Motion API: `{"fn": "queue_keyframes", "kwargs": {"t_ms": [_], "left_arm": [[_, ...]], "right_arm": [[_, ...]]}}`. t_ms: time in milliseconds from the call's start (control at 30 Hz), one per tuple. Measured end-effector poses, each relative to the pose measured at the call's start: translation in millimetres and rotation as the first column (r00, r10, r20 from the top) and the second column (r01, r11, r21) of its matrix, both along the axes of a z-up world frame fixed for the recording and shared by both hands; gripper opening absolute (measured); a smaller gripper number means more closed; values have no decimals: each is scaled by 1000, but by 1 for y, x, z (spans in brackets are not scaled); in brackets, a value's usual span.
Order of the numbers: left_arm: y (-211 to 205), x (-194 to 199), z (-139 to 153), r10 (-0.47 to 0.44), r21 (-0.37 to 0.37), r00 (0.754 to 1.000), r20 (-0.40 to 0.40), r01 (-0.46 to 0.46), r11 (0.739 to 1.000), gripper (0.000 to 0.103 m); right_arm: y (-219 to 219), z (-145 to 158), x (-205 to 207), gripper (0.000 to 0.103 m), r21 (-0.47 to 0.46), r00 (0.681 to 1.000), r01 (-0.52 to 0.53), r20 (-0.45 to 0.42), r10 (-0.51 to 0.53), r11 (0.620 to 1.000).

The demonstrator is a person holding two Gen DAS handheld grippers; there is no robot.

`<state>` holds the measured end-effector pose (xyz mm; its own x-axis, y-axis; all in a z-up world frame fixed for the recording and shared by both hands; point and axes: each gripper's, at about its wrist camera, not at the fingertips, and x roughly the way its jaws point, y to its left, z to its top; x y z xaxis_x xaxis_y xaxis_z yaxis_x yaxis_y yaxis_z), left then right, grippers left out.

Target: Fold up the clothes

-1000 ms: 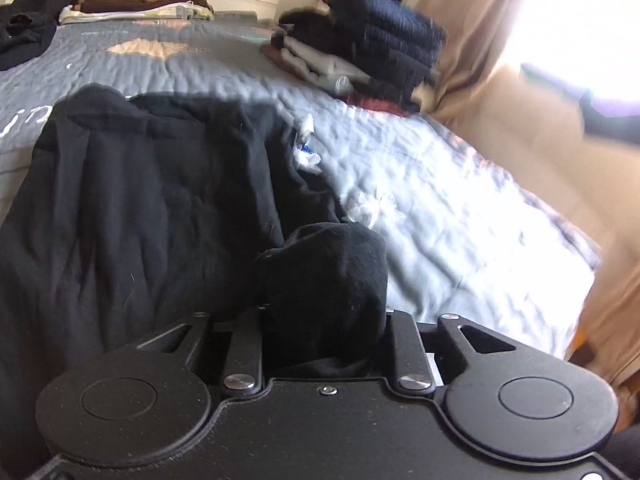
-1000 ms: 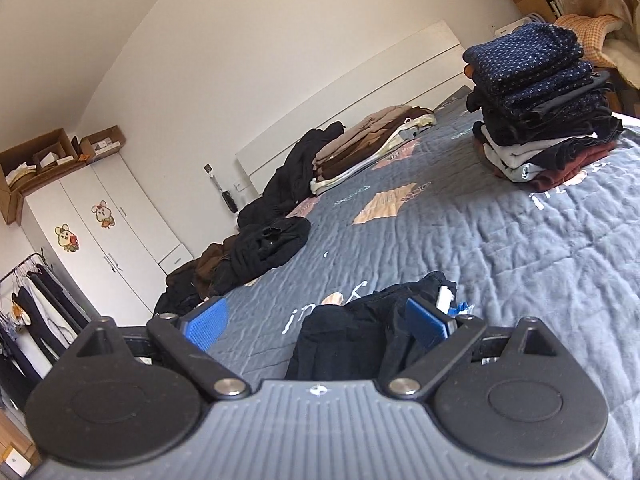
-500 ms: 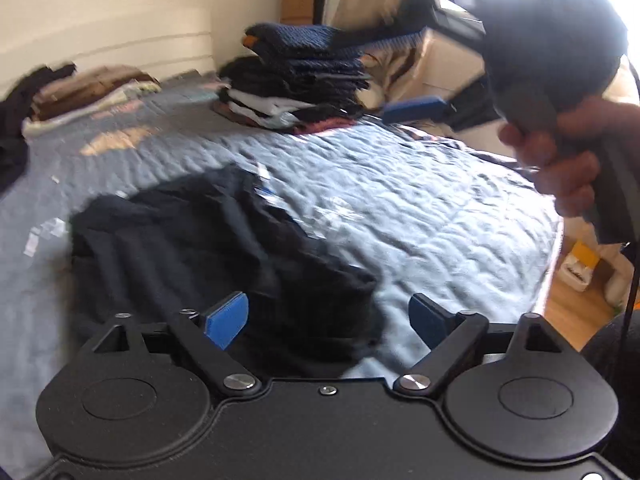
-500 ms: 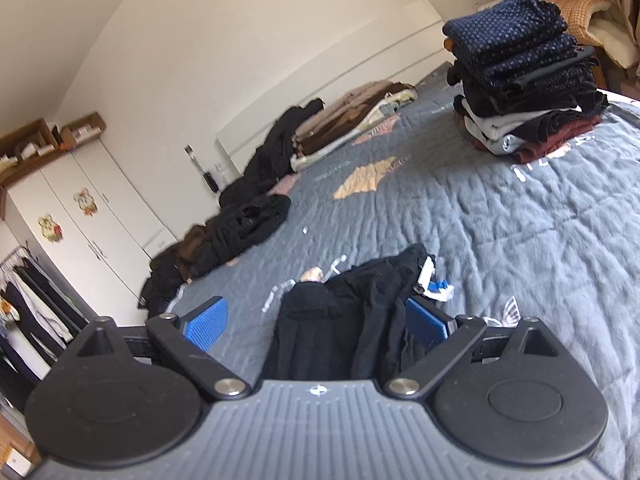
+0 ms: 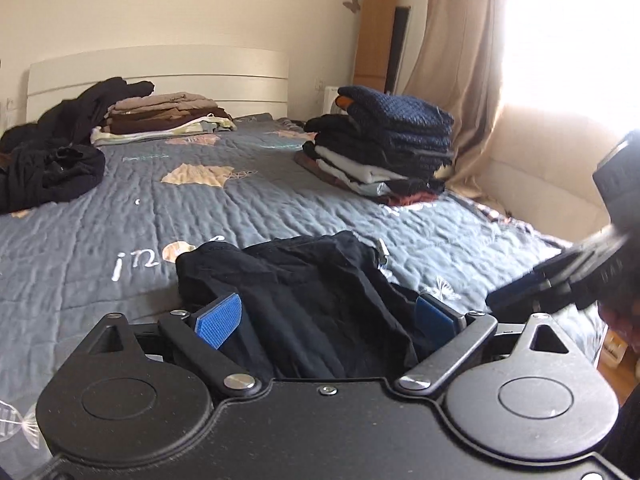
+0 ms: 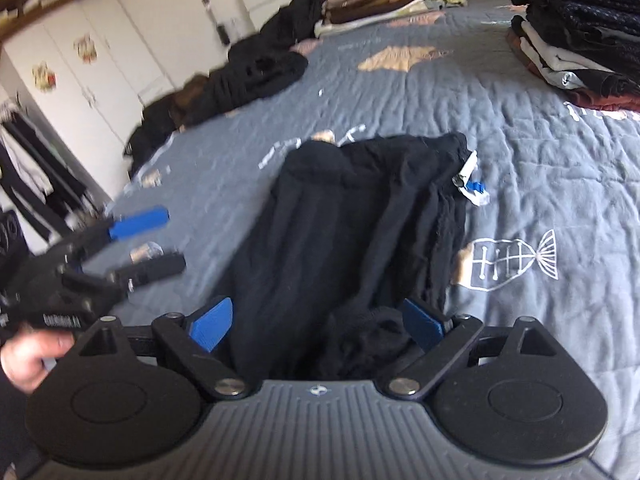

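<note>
Black fabric fills the space right under both tools: a black garment (image 6: 360,232) lies in a long folded strip on the grey quilted bed (image 6: 540,152), its near end bunched loosely. The right tool (image 6: 318,324) hangs over that near end with its blue pads spread wide, released, the cloth lying between them but not pinched. The left tool (image 5: 328,316) sits over the same garment (image 5: 304,292) from the other side, pads likewise apart and gripping nothing. Each tool shows up at the edge of the other's view; a hand (image 6: 28,356) is wrapped round the left one's handle.

A white and blue tag (image 6: 472,184) pokes out of the garment's far right corner onto the quilt. Farther up the bed, to the right, stands a tall stack of folded dark clothes (image 5: 384,148). To the left a heap of unfolded black clothes (image 5: 48,176) sprawls, and behind it, against the white headboard (image 5: 160,72), lies a lower pile of folded brown clothes (image 5: 164,114). Beige curtains (image 5: 456,60) hang by the bright window.
</note>
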<state>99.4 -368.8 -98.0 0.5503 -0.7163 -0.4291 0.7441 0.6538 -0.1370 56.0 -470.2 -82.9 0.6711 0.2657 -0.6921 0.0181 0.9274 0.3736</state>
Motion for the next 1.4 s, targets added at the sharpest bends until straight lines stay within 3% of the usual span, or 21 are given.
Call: {"fn": "queue_keyframes", "kwargs": {"t_ms": [133,267,367,467,533,600,733,867,933,1067,1167,1300,1400], "left_arm": [[3,8,-17,-5,-39,1000,-24,4,999,94],[3,7,-13,-23,9,999,44,23,1000,94],[14,7,-10,-4,-12,998,63,5,1000,97],[21,9,-11,16,-35,999,43,-14,999,97],[25,10,-7,22,-60,999,34,-20,998,97],[28,10,-3,28,-85,999,30,-26,996,97],[33,12,1,45,-111,999,25,-42,993,98],[34,22,-6,47,-116,998,-41,-51,992,98],[34,27,-10,47,-119,996,-75,-56,991,98],[21,31,-28,19,-43,991,-132,-25,999,98],[14,29,-38,1,21,990,-143,2,1000,98],[16,31,-39,7,32,987,-163,-2,999,98],[19,32,-34,10,17,987,-163,-7,1000,98]], "right_arm": [[4,3,4,72,13,997,-51,-60,51,999],[5,-3,13,64,29,989,-38,-142,42,999],[6,-14,20,60,24,977,-30,-212,34,999],[4,-22,26,36,42,971,-4,-239,14,999],[5,-24,29,13,53,968,6,-250,7,999],[6,-25,30,9,41,963,8,-269,3,999],[-1,-17,20,6,59,968,35,-250,-19,998],[-16,1,-7,5,163,988,102,-132,-81,981],[-24,-6,-18,5,192,985,137,-133,-113,972],[-32,-42,-30,5,145,952,197,-264,-154,970],[-37,-50,-42,10,131,934,230,-307,-182,964],[-35,-29,-46,15,88,932,215,-316,-177,973],[-32,1,-46,21,64,957,209,-218,-190,976]]}}
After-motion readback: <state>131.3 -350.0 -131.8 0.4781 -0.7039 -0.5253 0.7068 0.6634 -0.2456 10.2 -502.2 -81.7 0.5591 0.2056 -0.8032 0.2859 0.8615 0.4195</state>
